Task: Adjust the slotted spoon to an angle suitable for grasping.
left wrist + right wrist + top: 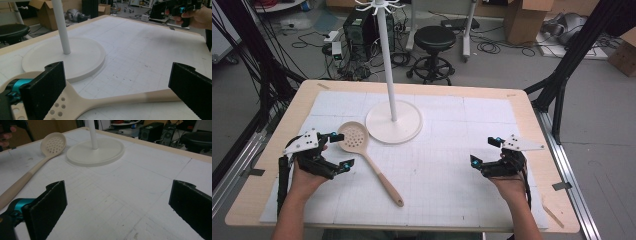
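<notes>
From the high view, a cream slotted spoon (367, 160) lies flat on the white gridded mat (447, 175), its perforated bowl just beside the round base of the white hook stand (393, 121) and its handle running toward the near edge. The left gripper (339, 150) sits at the spoon's left, jaws spread wide, one tip near the bowl and the other near the handle. The right gripper (484, 151) rests well apart on the mat's right side, jaws also spread with nothing between them.

In the left gripper view, the slotted spoon (105, 100) lies across between the two parted jaws, neither pad pressing it; the stand base (65, 58) is just behind.

In the right gripper view, the jaws stand released over bare mat (120, 205), with the slotted spoon (40, 162) far off beside the stand base (96, 151).
</notes>
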Demonstrator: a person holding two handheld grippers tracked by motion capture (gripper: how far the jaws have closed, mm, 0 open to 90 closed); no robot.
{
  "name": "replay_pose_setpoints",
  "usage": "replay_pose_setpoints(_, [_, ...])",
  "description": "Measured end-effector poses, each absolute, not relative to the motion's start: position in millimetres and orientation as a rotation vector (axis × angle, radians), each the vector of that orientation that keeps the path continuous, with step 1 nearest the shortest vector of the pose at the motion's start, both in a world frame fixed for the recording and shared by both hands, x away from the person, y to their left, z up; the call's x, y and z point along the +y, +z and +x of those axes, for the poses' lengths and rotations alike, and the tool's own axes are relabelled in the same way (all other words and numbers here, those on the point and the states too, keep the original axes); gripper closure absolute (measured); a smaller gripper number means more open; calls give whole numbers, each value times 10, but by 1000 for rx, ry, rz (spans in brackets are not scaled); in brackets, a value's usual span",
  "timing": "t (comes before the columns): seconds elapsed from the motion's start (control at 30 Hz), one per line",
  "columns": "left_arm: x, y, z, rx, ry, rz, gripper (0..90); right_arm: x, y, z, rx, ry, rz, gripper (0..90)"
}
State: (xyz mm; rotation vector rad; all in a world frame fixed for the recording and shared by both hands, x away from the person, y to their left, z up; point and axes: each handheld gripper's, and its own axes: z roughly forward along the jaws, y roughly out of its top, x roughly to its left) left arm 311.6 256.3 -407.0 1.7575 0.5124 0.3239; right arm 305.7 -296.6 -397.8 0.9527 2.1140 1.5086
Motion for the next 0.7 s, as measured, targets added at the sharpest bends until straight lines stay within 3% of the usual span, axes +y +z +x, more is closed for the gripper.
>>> replay_pose_setpoints(0.47, [2490,-4049,3123,517,319,1822,20,-2966,-4008,3036,2123,1505,950,7])
replay_pose_setpoints(0.7, [2387,-4015,3154,493,296,1865,109,-2976,-4006,3034,2121,1510,949,7])
